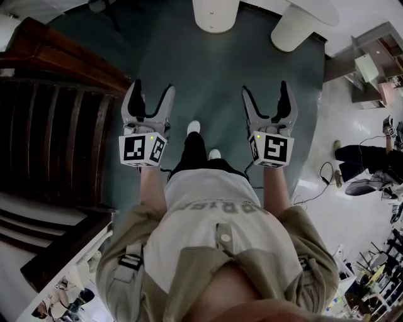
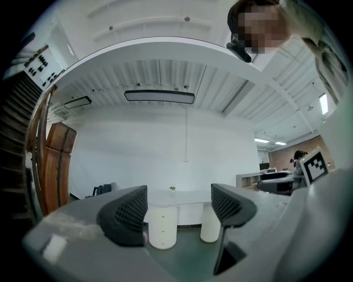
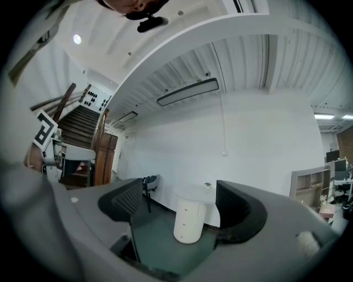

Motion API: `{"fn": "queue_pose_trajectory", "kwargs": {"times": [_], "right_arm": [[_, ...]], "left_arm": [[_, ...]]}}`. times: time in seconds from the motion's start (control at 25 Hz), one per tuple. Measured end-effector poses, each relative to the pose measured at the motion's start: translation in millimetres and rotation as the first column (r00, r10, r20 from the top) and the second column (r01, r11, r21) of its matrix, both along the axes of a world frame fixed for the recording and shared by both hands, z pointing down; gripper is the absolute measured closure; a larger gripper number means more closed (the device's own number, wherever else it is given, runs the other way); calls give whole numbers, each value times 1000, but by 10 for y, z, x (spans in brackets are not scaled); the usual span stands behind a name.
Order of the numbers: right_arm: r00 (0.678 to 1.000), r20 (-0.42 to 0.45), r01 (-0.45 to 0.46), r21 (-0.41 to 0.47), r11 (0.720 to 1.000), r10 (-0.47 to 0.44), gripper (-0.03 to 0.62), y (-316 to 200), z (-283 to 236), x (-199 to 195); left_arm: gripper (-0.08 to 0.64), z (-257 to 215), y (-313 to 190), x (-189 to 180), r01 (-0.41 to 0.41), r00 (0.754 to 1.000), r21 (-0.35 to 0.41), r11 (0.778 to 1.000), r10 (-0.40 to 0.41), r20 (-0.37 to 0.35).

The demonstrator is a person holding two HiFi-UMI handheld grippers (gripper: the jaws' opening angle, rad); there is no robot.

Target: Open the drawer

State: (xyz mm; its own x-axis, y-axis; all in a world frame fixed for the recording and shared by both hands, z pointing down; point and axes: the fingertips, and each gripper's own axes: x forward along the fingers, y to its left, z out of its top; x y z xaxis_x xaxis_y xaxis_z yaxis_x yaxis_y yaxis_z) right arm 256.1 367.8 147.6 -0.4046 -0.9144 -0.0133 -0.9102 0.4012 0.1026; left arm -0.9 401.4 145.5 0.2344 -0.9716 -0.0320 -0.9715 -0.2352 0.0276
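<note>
A white round drawer pedestal (image 1: 215,15) stands at the far end of the green carpet, under a white table, with a second white leg (image 1: 295,29) to its right. In the left gripper view the pedestal (image 2: 163,227) shows small knobs down its front, far beyond the jaws. The right gripper view frames the same pedestal (image 3: 188,221) between its jaws, also at a distance. My left gripper (image 1: 152,94) and right gripper (image 1: 269,94) are held out side by side over the carpet. Both are open and empty, well short of the pedestal.
A dark wooden staircase (image 1: 56,126) runs along the left. On the right are a low shelf unit (image 1: 371,63), floor cables (image 1: 324,173) and a person's legs (image 1: 362,154). A dark chair (image 3: 148,184) stands left of the table by the white wall.
</note>
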Motion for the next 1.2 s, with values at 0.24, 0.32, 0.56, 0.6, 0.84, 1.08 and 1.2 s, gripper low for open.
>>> {"fn": "queue_pose_trajectory", "kwargs": {"times": [0.24, 0.32, 0.56, 0.6, 0.84, 1.08, 1.2], "right_arm": [[1000, -11, -5, 12, 1000, 5, 186, -402, -18, -335], [1000, -13, -16, 19, 1000, 16, 186, -590, -65, -455], [999, -8, -50, 58, 997, 51, 186, -1082, -232, -750], [998, -8, -56, 65, 996, 56, 186, -1149, -257, -784], [995, 0, -99, 85, 991, 100, 186, -1507, -352, -981], [992, -23, -122, 57, 991, 124, 186, -1733, -263, -1179], [991, -36, -129, 20, 991, 130, 186, -1789, -134, -1221]], "left_arm": [[198, -41, -474, -321, -17, 1000, 14, 1000, 17, -14], [198, -106, -695, -429, -33, 999, 27, 999, 33, -11], [198, -280, -1272, -717, -69, 997, 67, 995, 70, -11], [198, -308, -1348, -754, -74, 997, 73, 995, 75, -9], [198, -427, -1743, -1021, -104, 995, 96, 990, 104, 4], [198, -291, -2028, -1251, -112, 993, 55, 992, 114, -22], [198, -143, -2102, -1271, -126, 992, 18, 992, 126, -30]]}}
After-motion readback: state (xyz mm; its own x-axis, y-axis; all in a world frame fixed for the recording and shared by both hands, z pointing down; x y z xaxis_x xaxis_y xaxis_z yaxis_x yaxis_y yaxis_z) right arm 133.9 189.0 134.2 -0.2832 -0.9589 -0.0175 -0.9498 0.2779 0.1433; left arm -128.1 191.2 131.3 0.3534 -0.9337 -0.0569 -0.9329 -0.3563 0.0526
